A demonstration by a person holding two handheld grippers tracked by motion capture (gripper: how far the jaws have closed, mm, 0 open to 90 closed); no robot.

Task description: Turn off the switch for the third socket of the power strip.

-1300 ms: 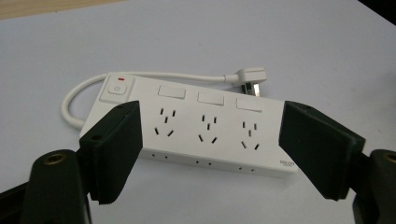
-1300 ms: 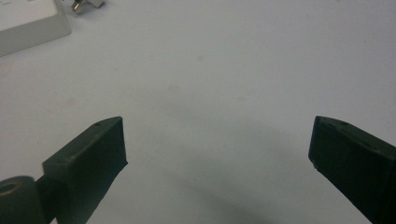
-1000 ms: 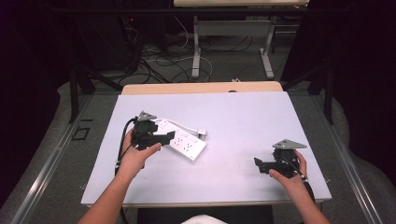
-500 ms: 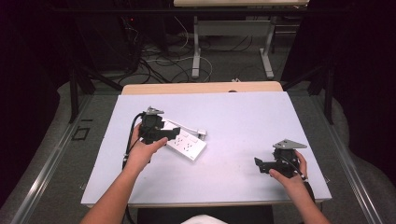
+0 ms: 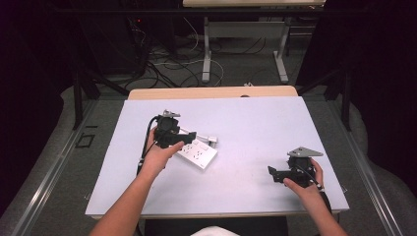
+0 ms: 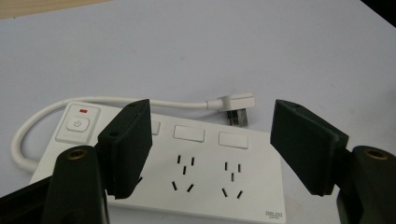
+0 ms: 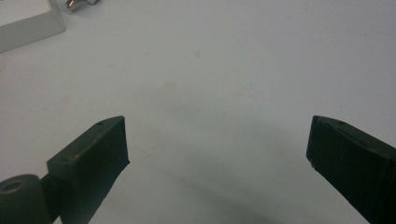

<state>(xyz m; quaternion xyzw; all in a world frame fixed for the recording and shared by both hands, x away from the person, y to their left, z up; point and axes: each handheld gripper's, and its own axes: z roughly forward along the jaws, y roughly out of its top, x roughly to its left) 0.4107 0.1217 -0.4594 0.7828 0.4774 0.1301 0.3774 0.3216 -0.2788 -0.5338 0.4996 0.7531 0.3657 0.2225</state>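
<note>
Left tool [image 6: 210,154] hovers right over the white power strip [image 6: 187,175], jaws spread wide and gripping nothing. That strip lies left of the tabletop's [image 5: 255,128] middle, long axis slanting toward the near edge (plug [image 6: 236,103] just beyond). Right tool [image 5: 290,173], open and empty, sits well apart near the right edge, so the left one looks nearer.

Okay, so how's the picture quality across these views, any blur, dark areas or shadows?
High view: table evenly lit, surroundings nearly black. Left gripper view: power strip sharp, its near black jaws slightly soft. Right gripper view: open jaws cast a soft shadow on the bare tabletop, and the strip's corner is cropped at the edge.
</note>
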